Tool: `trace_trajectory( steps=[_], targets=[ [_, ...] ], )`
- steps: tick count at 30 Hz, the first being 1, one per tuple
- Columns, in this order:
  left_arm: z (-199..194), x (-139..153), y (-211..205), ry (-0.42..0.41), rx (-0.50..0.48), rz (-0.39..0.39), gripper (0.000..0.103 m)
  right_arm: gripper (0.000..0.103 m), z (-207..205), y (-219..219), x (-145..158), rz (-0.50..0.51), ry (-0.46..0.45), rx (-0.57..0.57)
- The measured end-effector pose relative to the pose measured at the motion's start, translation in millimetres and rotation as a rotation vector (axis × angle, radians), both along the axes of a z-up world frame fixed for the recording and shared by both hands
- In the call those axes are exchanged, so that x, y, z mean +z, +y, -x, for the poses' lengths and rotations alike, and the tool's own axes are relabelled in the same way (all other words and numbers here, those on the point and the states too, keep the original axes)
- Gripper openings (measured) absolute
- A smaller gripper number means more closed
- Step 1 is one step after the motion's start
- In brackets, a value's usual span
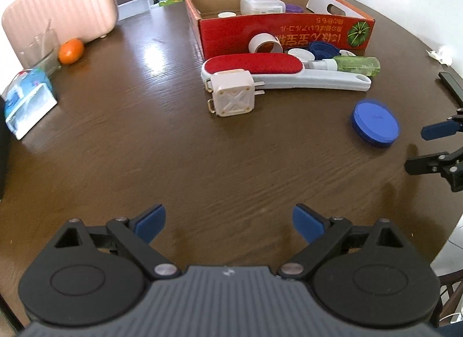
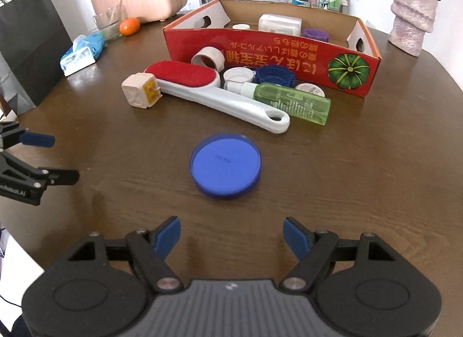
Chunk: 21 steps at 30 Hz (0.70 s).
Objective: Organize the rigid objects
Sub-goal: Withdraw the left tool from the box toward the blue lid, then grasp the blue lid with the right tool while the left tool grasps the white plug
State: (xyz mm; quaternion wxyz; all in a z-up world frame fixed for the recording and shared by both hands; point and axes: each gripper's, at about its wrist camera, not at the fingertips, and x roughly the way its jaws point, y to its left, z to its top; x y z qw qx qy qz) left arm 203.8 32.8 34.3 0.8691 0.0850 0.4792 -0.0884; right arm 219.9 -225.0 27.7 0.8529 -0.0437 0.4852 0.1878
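The left gripper (image 1: 228, 222), jaws wide and empty, hovers with the cream cube (image 1: 232, 92) ahead; the right gripper (image 2: 231, 238), equally spread and empty, faces the blue lid (image 2: 225, 165) just ahead, likely next for the red box (image 2: 260, 47) beyond

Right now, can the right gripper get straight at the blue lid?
Probably yes. The right gripper is open, and the blue lid lies flat just ahead with only bare table between them. The brush lies beyond it.
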Motion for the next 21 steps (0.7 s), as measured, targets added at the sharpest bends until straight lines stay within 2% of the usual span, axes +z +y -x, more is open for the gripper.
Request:
trace_trajectory(
  steps=[10, 13, 15, 21],
  targets=[
    [-56, -4, -6, -0.002, -0.084, -0.047, 0.098, 0.076, -40, 27, -9, 0.046, -0.012, 0.06],
    [-77, -5, -2, 0.017, -0.111, -0.053, 0.098, 0.073, -48, 34, -11, 0.076, -0.035, 0.078],
    [-89, -4, -1, 0.014, -0.146, -0.056, 0.098, 0.066, -54, 35, -10, 0.063, -0.034, 0.082],
    [-124, 0, -3, 0.017, -0.254, -0.075, 0.079, 0.066, -68, 31, -10, 0.06, -0.038, 0.076]
  ],
)
